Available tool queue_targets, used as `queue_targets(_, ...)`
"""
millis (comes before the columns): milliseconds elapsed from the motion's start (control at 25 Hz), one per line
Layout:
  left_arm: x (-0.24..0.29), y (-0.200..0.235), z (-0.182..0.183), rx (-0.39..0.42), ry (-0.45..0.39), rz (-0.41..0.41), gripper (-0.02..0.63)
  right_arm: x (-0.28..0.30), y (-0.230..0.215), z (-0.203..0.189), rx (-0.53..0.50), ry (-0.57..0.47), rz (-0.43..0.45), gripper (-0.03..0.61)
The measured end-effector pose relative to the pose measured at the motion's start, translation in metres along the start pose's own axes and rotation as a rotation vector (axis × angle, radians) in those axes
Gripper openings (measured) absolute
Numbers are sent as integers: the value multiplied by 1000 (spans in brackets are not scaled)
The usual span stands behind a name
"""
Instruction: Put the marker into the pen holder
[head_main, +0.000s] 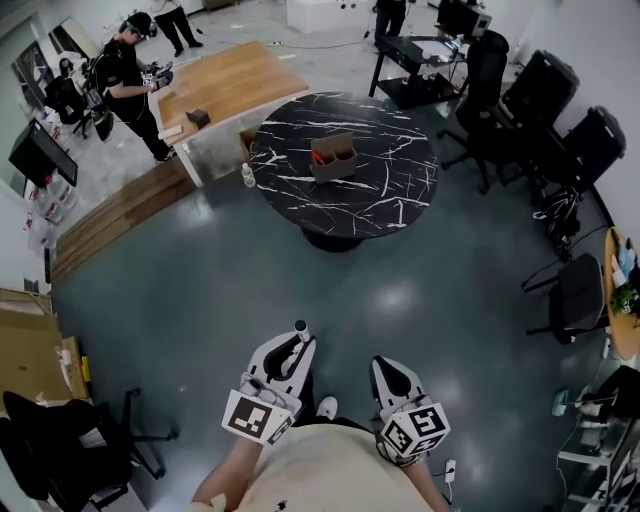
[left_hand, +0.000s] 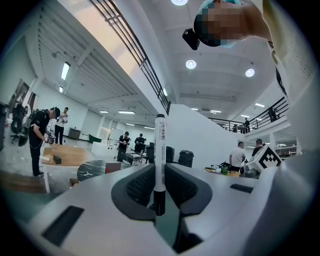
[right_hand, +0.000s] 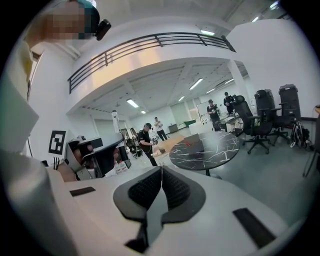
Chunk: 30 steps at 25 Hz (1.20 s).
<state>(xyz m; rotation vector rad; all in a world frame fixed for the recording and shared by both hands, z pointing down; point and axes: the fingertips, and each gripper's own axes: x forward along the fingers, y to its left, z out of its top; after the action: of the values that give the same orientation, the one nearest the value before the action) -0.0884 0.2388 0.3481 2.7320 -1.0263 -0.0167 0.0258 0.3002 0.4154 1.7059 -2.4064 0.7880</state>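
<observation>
A white marker with a black cap (left_hand: 159, 150) stands upright between the jaws of my left gripper (left_hand: 160, 187), which is shut on it. In the head view its tip (head_main: 300, 326) pokes out past the left gripper (head_main: 293, 348), held close to the person's body. My right gripper (head_main: 386, 366) is beside it, shut with nothing between the jaws (right_hand: 161, 187). The brown pen holder (head_main: 333, 157) stands far ahead in the middle of a round black marble table (head_main: 390, 200). It also shows small in the gripper views (left_hand: 112, 167) (right_hand: 192, 140).
Grey floor lies between me and the table. Black office chairs (head_main: 540, 100) stand at the right, another chair (head_main: 70, 440) at the lower left. A wooden table (head_main: 225, 80) and a person (head_main: 125, 75) are at the far left.
</observation>
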Motion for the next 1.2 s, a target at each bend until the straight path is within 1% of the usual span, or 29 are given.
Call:
queue_targets(160,50,50,20,11,-16,-37,66,61,-14,38,-8,-10,-11,18)
queue_targets(320,94,90,45,-25,-64,-70,66,110,-25,77,-14,-34,-40,18)
queue_targets(400,114,106,56,-27,-80,-100,66,128,-27,93,-13,-58,-52,18)
queue_targets(600,155,131,66,21,-49,-172,66,161,-37,121,-27,-89,-71,18)
queue_targets(800,185,142,61,27,-25,-212,66,184,-55,134,-13,-80,-79,18)
queue_targets(880,199,149,58,26,-13,-211,66,197,-68,138,-13,-70,-82,18)
queue_targets(960,217,158,53,10,2,-191,66,213,-85,142,-15,-50,-69,18)
queue_targets(1080,249,167,54,-9,0,-157,66,240,-109,152,-13,-25,-24,18)
queue_targets(1200,286,176,57,5,-4,-103,66,271,-136,172,-22,-13,38,18)
